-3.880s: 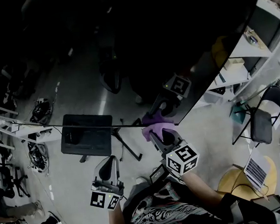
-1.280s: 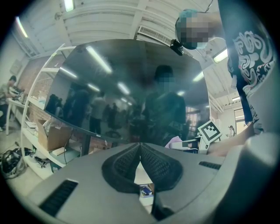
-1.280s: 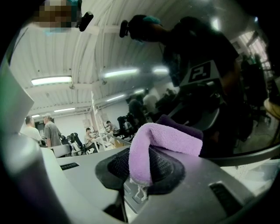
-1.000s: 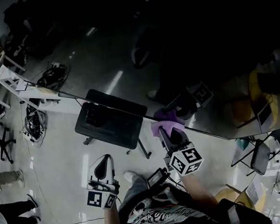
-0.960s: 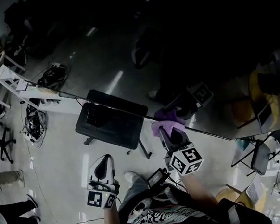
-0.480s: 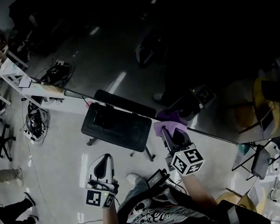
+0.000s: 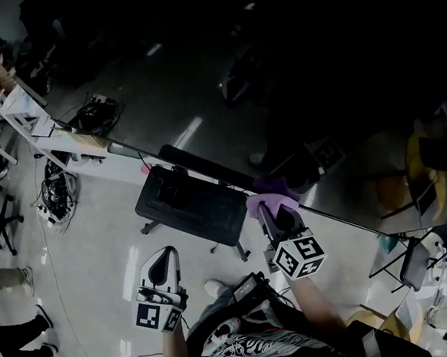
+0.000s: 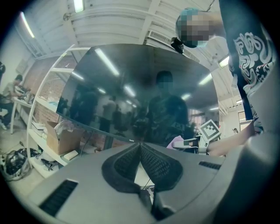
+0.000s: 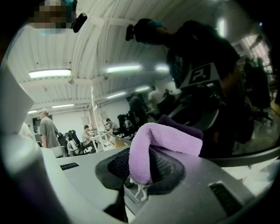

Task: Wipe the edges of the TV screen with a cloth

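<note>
Right gripper view: fuzzy purple cloth (image 9: 168, 139), folded, clamped between the jaws.

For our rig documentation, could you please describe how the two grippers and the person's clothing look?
Both the left gripper and right gripper have pale grey bodies, black mesh-textured pads and a white cube with black square markers. The person wears a black T-shirt with a white graphic print.

Grey left claw (image 7: 165, 252), right claw (image 7: 266, 211), black-and-white marker cubes (image 7: 297, 256) (square patterns), black printed T-shirt (image 7: 245, 351)
</note>
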